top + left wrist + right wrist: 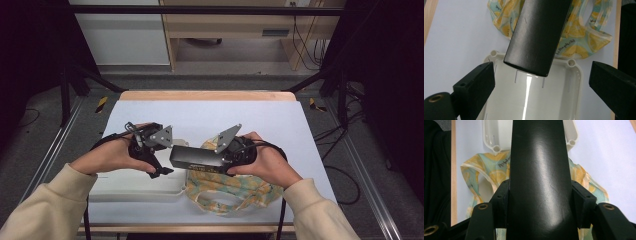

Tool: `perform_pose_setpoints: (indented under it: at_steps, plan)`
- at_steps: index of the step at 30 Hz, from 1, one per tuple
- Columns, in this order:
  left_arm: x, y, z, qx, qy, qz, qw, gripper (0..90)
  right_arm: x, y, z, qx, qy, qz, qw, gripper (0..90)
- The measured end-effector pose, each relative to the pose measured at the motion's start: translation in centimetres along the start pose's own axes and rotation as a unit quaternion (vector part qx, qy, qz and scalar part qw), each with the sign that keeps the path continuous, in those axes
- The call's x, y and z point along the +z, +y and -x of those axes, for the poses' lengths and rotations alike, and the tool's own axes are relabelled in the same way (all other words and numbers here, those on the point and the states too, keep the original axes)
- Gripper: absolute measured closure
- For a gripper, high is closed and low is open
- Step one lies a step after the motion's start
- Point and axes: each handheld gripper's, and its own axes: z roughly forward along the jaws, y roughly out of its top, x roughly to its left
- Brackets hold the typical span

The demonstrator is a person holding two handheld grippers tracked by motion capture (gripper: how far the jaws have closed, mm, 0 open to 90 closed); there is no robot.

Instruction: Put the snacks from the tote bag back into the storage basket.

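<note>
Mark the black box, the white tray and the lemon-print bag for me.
black box [537, 37]: left gripper view, on its broad top face.
white tray [571, 82]: left gripper view, on its right inner wall.
lemon-print bag [240, 192]: high view, on the fabric below the box.

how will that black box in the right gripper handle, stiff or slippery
The black box probably stays stiff: it juts straight from the right gripper without sagging. Its glossy, faintly scuffed face suggests it may slip. Its free end hangs over the white tray, so it could pivot downward.
</note>
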Motion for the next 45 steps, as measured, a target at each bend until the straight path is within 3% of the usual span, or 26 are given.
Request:
perform_pose_setpoints:
  at_steps: [10, 14, 20, 24, 34, 45]
  plan:
    - [1.2, 0.7, 0.0, 0.027, -0.018, -0.023, 0.9992, 10.0, 0.4, 0.8, -0.4, -0.012, 0.014, -0.002, 0.9998, 43.3]
    - [1.7, 1.0, 0.1, 0.036, -0.025, -0.035, 0.9984, 15.2, 0.6, 1.1, -0.7, -0.021, 0.022, -0.002, 0.9995, 43.3]
    - [2.7, 1.2, 0.1, 0.059, -0.045, -0.062, 0.9953, 21.1, 0.8, 1.4, -1.0, -0.030, 0.028, -0.008, 0.9991, 43.3]
    - [3.2, 1.2, 0.3, 0.062, -0.054, -0.073, 0.9940, 25.5, 0.9, 1.5, -1.2, -0.033, 0.030, -0.009, 0.9990, 43.2]
    - [3.9, 1.5, 0.2, 0.070, -0.063, -0.083, 0.9921, 40.3, 1.1, 1.5, -1.3, -0.036, 0.032, -0.012, 0.9988, 43.2]
    - [3.9, 1.5, 0.4, 0.076, -0.058, -0.080, 0.9921, 43.0, 1.4, 1.2, -1.3, -0.029, 0.032, -0.016, 0.9989, 41.7]
